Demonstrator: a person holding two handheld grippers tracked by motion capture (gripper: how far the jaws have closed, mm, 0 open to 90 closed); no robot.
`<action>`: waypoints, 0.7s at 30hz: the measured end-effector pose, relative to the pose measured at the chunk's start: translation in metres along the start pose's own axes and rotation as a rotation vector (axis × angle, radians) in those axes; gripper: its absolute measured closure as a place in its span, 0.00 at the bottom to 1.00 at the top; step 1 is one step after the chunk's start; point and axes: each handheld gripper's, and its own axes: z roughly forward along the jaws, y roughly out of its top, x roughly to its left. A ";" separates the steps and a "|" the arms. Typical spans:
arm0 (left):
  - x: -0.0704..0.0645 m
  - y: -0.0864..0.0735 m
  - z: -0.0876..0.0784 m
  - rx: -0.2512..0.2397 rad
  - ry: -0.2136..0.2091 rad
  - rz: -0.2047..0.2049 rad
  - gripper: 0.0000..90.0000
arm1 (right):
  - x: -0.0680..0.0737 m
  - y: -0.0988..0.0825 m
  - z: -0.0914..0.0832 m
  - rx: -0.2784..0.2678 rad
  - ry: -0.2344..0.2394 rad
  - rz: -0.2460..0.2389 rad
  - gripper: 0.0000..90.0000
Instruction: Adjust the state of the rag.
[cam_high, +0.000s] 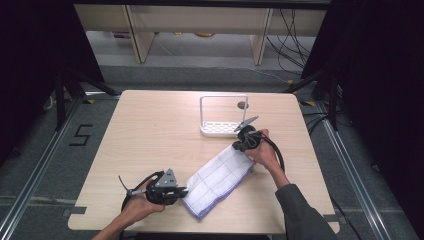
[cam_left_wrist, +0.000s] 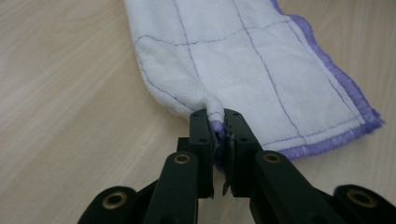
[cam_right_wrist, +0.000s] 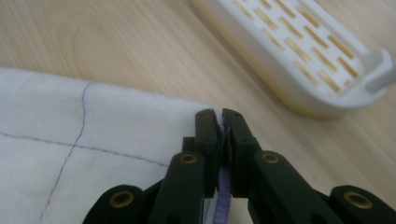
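Cloth (cam_high: 218, 180), white with purple hem, is being held stretched diagonally on the table (cam_high: 150, 135), from 7 o'clock to 1 o'clock. One corner is being pinched by the left gripper (cam_left_wrist: 218, 125), jaws pressed together. The opposite end is being clamped by the right gripper (cam_right_wrist: 219, 122). Rack (cam_high: 223, 128) is standing at 12 o'clock.

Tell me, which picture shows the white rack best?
The high view: the white rack stands whole there, with its tall frame and slotted base. The right gripper view catches part of its slotted base. The left gripper view looks at the cloth.
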 end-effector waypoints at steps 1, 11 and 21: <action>-0.002 0.000 0.000 0.004 0.003 0.010 0.92 | 0.000 0.005 0.003 0.003 0.009 -0.011 0.95; -0.038 0.007 0.012 -0.029 -0.035 0.037 0.92 | 0.011 0.038 0.025 0.026 0.046 -0.071 0.95; -0.065 0.026 0.033 -0.031 -0.090 0.054 0.86 | 0.024 0.054 0.037 0.028 0.068 -0.064 0.81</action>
